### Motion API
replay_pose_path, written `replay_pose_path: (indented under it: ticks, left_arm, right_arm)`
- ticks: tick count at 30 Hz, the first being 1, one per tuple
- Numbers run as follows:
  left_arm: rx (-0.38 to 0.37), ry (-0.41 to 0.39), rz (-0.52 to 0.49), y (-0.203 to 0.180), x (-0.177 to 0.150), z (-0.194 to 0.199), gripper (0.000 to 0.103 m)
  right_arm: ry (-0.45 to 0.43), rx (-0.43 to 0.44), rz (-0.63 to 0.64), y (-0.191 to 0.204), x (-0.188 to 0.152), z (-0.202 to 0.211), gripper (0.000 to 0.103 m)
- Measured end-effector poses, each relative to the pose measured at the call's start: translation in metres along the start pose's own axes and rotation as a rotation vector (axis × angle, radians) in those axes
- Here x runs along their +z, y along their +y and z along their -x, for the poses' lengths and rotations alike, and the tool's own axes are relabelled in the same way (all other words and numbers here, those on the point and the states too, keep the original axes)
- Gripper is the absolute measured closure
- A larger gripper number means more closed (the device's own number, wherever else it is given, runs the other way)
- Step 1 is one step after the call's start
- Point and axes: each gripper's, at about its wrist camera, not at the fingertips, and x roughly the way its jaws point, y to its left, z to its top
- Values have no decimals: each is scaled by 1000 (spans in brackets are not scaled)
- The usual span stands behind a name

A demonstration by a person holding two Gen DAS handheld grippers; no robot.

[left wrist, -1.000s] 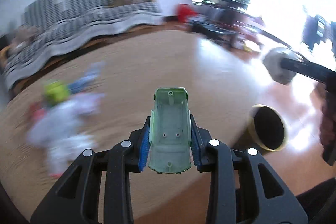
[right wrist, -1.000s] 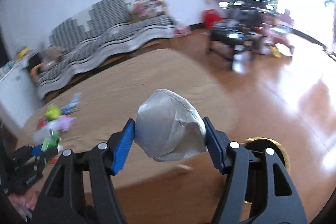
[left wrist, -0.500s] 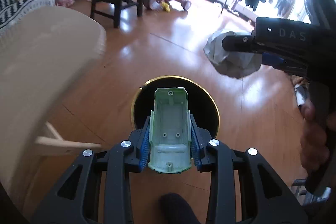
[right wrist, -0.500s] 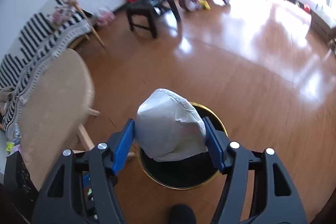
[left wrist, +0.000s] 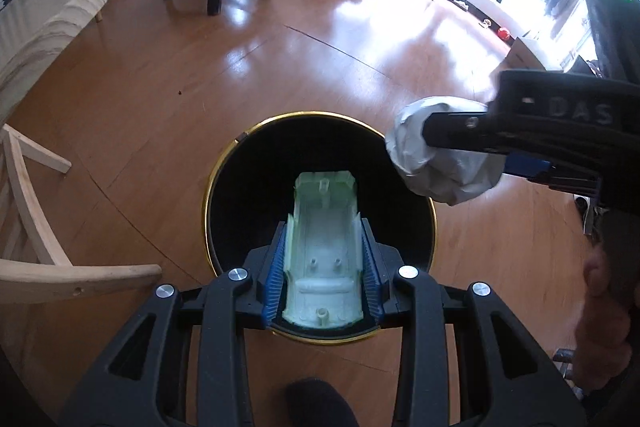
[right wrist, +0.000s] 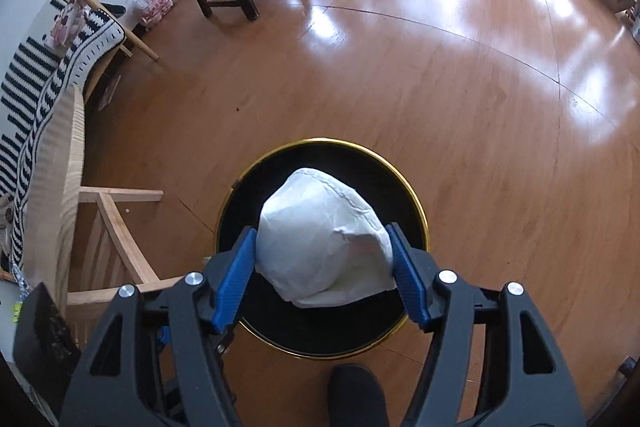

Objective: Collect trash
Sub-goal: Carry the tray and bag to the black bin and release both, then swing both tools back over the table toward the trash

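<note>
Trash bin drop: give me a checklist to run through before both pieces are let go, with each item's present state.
1. Pale green plastic shell over the black bin mouth: ok, it shows against the dark interior.
2. Crumpled white paper wad over the mouth: ok in the right wrist view; in the left wrist view it sits nearer the gold rim.
3. Left gripper hold: its jaws have just been opening, the shell between the blue fingers; still gripped: cannot tell.
4. Right gripper hold on the wad: ok, fingers press both sides.
5. Room inside the bin: cannot tell, too dark.
6. Dark foot beside the bin, outside the rim: ok.
</note>
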Motion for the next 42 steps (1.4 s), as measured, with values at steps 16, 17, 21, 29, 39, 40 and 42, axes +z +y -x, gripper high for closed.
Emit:
replay_pose_path:
  ticks: [16, 17, 21, 29, 39, 40, 42]
  left_arm:
    - [52, -141, -16, 49, -36, 140, 14]
    - [78, -153, -21, 61, -42, 158, 13]
    - [228, -221, 35, 132, -81, 245, 12]
    - [497, -303, 286, 266, -170, 381, 12]
    - [562, -403, 556, 357, -245, 453, 12]
    - [564, -417, 566, 361, -248, 457, 12]
    - [564, -430, 587, 373, -253, 466, 12]
  right_arm:
    - [-242, 139, 178, 113, -15, 108, 12]
    - [-252, 159, 223, 132, -23, 114, 12]
    - [-243, 244, 350, 208, -54, 126, 12]
    - [-168, 449, 548, 368, -132, 133, 12]
    - [-43, 528, 816, 508, -259, 107, 12]
    - [-36, 530, 825, 514, -267, 105, 12]
    - [-14, 536, 837, 527, -281, 98, 12]
